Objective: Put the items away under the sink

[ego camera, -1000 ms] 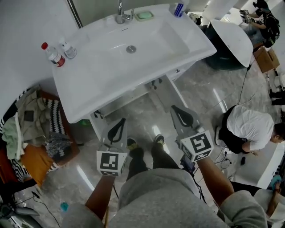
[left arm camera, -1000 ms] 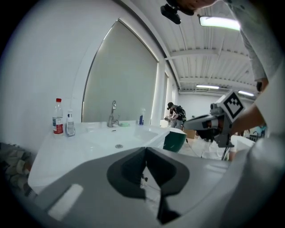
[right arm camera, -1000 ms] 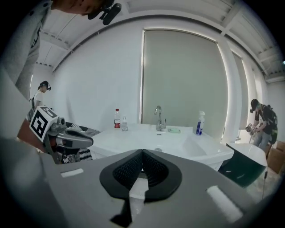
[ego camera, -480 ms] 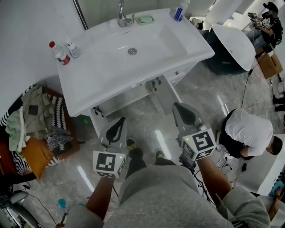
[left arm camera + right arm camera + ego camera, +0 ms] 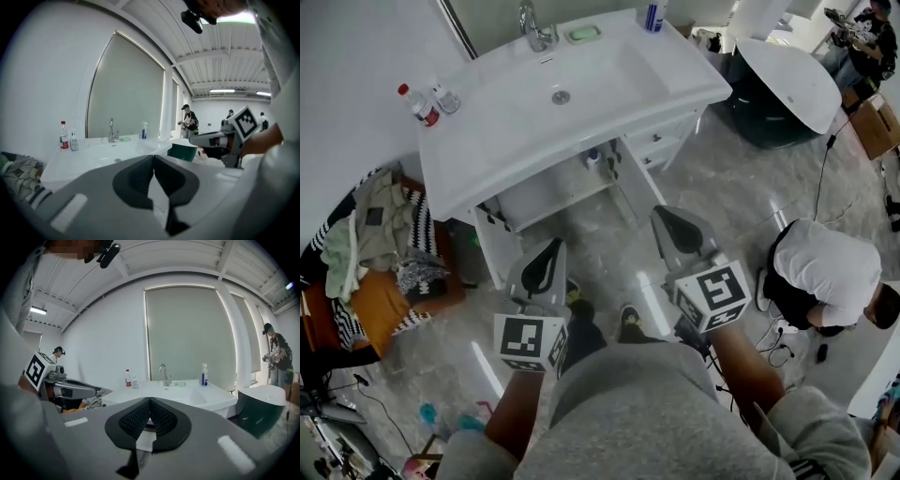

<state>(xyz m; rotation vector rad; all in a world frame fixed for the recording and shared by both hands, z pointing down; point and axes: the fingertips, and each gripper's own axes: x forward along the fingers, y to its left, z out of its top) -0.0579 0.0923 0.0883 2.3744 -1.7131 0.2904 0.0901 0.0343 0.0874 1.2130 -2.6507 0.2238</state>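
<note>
**Desk:** What have the tongs got hold of?

**Me:** Nothing, on either side. My left tongs (image 5: 551, 248) are pressed together at the tips with nothing between them, and my right tongs (image 5: 664, 216) are closed and empty too. I have both held over the floor in front of the open cabinet (image 5: 548, 192), short of the front edge of the surface (image 5: 492, 145) and touching nothing.

**Desk:** Where are the items?

**Me:** They are up on the white surface, around the basin. A red-capped bottle (image 5: 416, 103) and a small clear bottle (image 5: 445, 97) stand upright just beside each other at the back left corner. A green soap dish (image 5: 583, 34) lies on the back edge just right of the faucet (image 5: 534, 28). A blue-and-white bottle (image 5: 654, 14) stands at the back right corner.

**Desk:** And under the sink?

**Me:** The cabinet door (image 5: 636, 178) stands open below the front edge. I can see one small thing (image 5: 593, 157) on the shelf inside, but it is too small for me to say what it is.

**Desk:** Anything else nearby?

**Me:** A heap of clothes (image 5: 380, 234) lies on the floor by the left edge. A dark tub with a white rim (image 5: 783, 80) sits past the right edge. A person in a white top (image 5: 825, 272) is crouched on the floor further right.
</note>
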